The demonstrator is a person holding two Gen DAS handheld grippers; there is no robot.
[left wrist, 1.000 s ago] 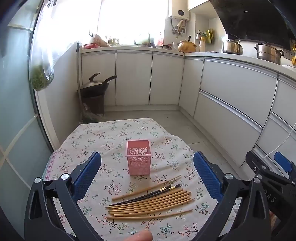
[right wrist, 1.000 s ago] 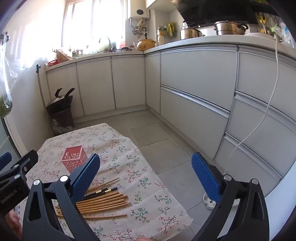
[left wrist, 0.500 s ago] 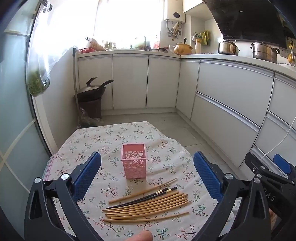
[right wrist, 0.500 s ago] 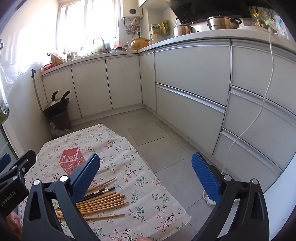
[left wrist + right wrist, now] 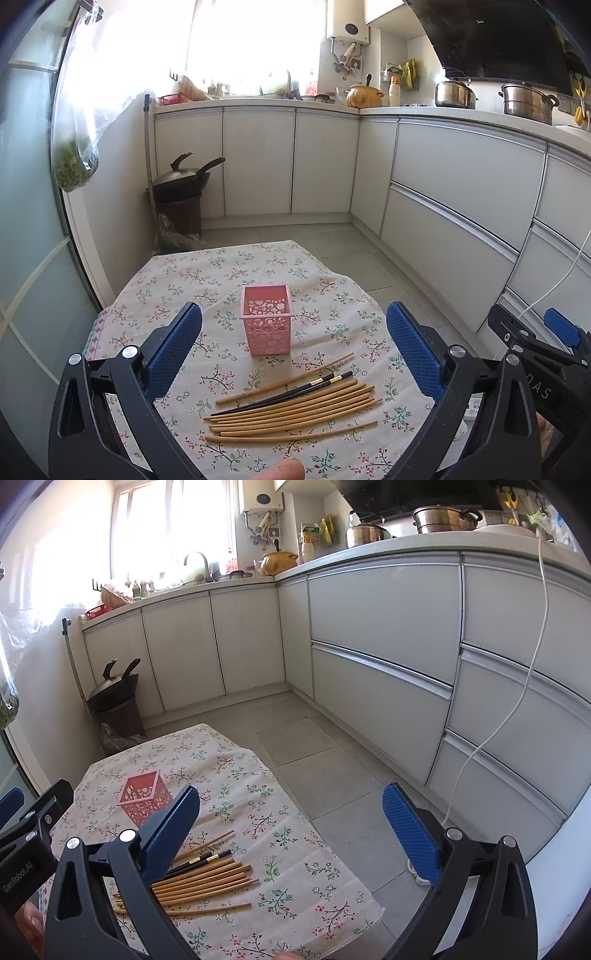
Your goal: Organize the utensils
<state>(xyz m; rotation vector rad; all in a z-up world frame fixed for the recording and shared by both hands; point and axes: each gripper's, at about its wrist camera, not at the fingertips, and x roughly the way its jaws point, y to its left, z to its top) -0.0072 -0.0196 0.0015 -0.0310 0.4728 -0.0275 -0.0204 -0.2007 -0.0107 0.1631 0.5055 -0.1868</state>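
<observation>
Floral tablecloth [image 5: 229, 273] bears chopsticks [image 5: 295, 410] and pink holder [image 5: 266, 319] amid white cabinets [image 5: 258, 162]

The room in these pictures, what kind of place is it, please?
Most likely a home kitchen: steel pots stand on the counter under a dark range hood, and a wok sits in the corner.

Open left claw [image 5: 293, 345] above chopsticks [image 5: 291, 402], pink holder [image 5: 266, 319] behind.
</observation>
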